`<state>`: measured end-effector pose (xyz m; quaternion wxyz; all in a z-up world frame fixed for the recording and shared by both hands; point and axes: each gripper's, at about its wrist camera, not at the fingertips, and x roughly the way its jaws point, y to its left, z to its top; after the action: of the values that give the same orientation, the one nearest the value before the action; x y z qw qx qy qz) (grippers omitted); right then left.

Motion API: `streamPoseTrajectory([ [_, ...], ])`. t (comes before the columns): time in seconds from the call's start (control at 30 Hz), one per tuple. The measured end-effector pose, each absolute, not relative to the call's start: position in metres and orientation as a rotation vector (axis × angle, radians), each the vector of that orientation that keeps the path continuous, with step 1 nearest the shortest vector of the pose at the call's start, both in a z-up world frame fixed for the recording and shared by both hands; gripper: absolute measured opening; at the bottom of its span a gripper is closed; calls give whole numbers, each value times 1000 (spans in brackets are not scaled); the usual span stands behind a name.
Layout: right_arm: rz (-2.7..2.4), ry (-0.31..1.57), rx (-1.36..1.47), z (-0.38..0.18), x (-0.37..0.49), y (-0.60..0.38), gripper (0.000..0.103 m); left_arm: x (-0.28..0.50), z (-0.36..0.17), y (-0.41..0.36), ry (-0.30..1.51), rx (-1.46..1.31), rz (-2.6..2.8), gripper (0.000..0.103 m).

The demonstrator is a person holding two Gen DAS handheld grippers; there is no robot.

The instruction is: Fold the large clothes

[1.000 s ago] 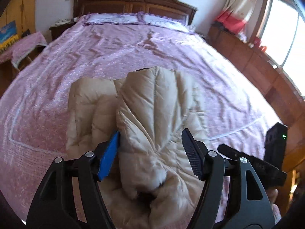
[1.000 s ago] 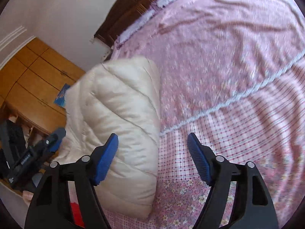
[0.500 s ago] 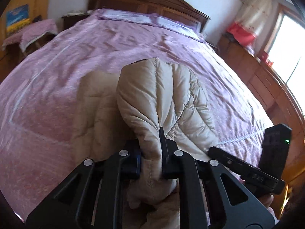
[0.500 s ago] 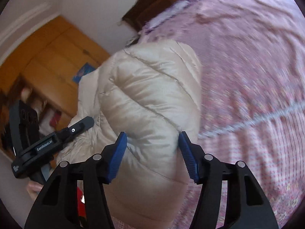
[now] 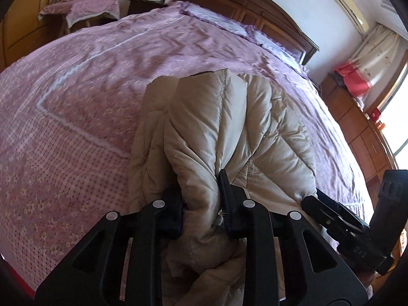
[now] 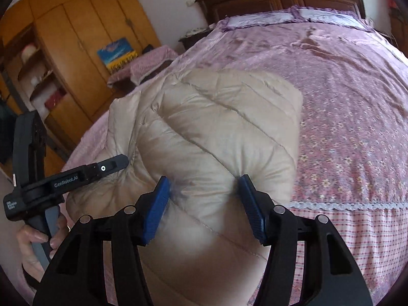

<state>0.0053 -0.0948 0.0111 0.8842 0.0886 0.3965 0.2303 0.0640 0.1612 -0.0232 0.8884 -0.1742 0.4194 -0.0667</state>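
My left gripper (image 5: 201,199) is clamped on a bunched fold of the beige puffer jacket (image 5: 229,132); its jaws have just eased open slightly, fabric still pinched. My right gripper (image 6: 204,204) squeezes a thick padded roll. The jacket lies folded on the pink bedspread (image 5: 76,102).

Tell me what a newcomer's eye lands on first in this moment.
A puffy beige quilted down jacket bunched in the middle of the bed, on a pink-purple floral bedspread. The left hand-held gripper and right hand-held gripper each pinch a thick fold of it. Behind stands a dark carved wooden headboard.
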Motion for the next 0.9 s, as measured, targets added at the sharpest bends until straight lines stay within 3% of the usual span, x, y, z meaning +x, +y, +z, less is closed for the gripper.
streamPoseTrajectory([
  [0.23, 476, 826, 143, 2, 5, -84, 59, 61, -29, 167, 874, -331, -95, 35],
  [0.33, 492, 829, 173, 7, 2, -88, 71, 59, -24, 164, 875, -304, -68, 42],
  [0.4, 495, 823, 199, 12, -2, -93, 76, 58, -22, 165, 875, -299, -41, 50],
  [0.53, 467, 807, 215, 20, -11, -105, 82, 53, -19, 173, 872, -313, 20, 79],
  [0.9, 398, 961, 522, -16, 10, -168, 88, 56, -31, 174, 905, -361, -5, 81],
])
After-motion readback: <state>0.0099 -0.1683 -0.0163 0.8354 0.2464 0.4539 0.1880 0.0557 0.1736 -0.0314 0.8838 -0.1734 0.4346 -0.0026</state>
